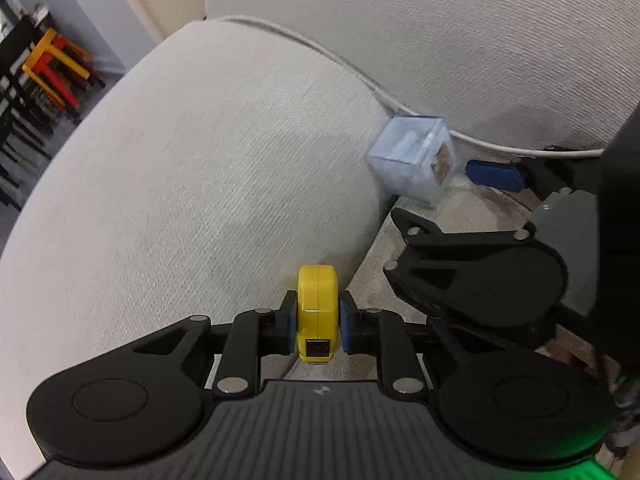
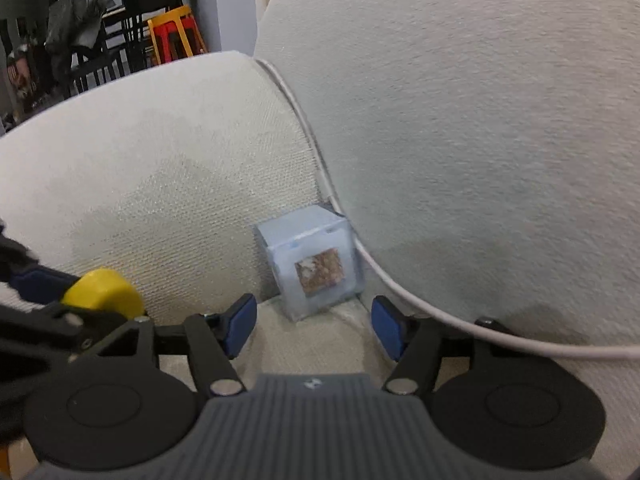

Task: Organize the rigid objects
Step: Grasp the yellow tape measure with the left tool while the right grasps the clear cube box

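My left gripper (image 1: 317, 320) is shut on a small yellow tape measure (image 1: 317, 312), held on edge just above the sofa seat beside the armrest; it also shows in the right wrist view (image 2: 105, 293). A clear blue plastic cube box (image 2: 312, 262) with a brown picture on its face stands in the corner where armrest and backrest meet; it shows in the left wrist view (image 1: 414, 157) too. My right gripper (image 2: 312, 328) is open and empty, its blue pads (image 2: 240, 326) a short way in front of the box. In the left wrist view the right gripper (image 1: 480, 264) is on the right.
A beige sofa armrest (image 2: 140, 184) rises on the left and the backrest cushion (image 2: 480, 120) on the right. A white cable (image 2: 400, 292) runs along the seam and past the box. Dark chairs and red and yellow stools (image 2: 176, 36) stand in the room beyond.
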A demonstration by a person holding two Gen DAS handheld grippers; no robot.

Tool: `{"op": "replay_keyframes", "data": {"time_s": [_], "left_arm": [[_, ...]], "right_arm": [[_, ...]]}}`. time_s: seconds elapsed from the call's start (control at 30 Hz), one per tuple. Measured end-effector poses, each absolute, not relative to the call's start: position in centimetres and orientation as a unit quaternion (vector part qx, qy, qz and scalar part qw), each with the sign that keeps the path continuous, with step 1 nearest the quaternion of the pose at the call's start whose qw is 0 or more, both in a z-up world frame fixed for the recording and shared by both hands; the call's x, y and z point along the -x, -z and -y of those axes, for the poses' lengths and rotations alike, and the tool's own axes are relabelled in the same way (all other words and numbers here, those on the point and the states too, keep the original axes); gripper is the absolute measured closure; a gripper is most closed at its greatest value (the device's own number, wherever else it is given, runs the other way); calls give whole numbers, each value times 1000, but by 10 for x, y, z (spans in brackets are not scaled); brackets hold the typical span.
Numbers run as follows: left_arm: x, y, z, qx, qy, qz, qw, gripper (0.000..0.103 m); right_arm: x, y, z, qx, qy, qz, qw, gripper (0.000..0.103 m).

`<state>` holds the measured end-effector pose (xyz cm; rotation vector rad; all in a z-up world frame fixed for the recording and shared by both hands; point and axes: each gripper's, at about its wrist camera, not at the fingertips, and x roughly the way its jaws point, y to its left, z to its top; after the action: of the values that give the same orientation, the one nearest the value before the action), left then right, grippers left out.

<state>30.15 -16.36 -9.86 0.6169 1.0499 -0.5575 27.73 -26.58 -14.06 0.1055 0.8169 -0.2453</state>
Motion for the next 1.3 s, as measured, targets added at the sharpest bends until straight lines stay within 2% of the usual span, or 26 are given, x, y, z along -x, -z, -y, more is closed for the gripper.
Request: {"op": "replay_keyframes", "data": {"time_s": [0.2, 0.47, 0.53, 0.6, 0.67, 0.73, 0.87, 0.93, 1.1, 1.3], "left_arm": [[-310, 98, 160, -260, 254, -505, 783, 81], [-312, 88, 152, -253, 225, -523, 782, 81], [-311, 87, 151, -255, 222, -523, 783, 81], [-312, 87, 152, -254, 220, -524, 783, 81], [-314, 89, 157, -250, 219, -525, 784, 81], [-316, 91, 160, -246, 219, -525, 785, 81], [-316, 91, 162, -239, 224, -524, 786, 81], [-314, 91, 165, -238, 229, -523, 786, 81], [-313, 94, 164, -233, 229, -523, 787, 81], [-309, 94, 158, -222, 224, -529, 788, 81]], "right_arm": [[-291, 147, 259, -42, 119, -383, 915, 39], [-290, 140, 254, -40, 67, -409, 909, 39], [-288, 138, 248, -35, 48, -414, 908, 41], [-285, 135, 243, -26, 33, -412, 910, 48], [-283, 136, 237, -1, 48, -408, 912, 50], [-282, 137, 236, 29, 89, -398, 912, 46], [-289, 138, 240, 51, 105, -362, 925, 27], [-298, 142, 242, 63, 94, -364, 925, 27], [-299, 146, 250, 65, 77, -349, 932, 41], [-304, 148, 257, 37, 52, -363, 930, 48]]}}
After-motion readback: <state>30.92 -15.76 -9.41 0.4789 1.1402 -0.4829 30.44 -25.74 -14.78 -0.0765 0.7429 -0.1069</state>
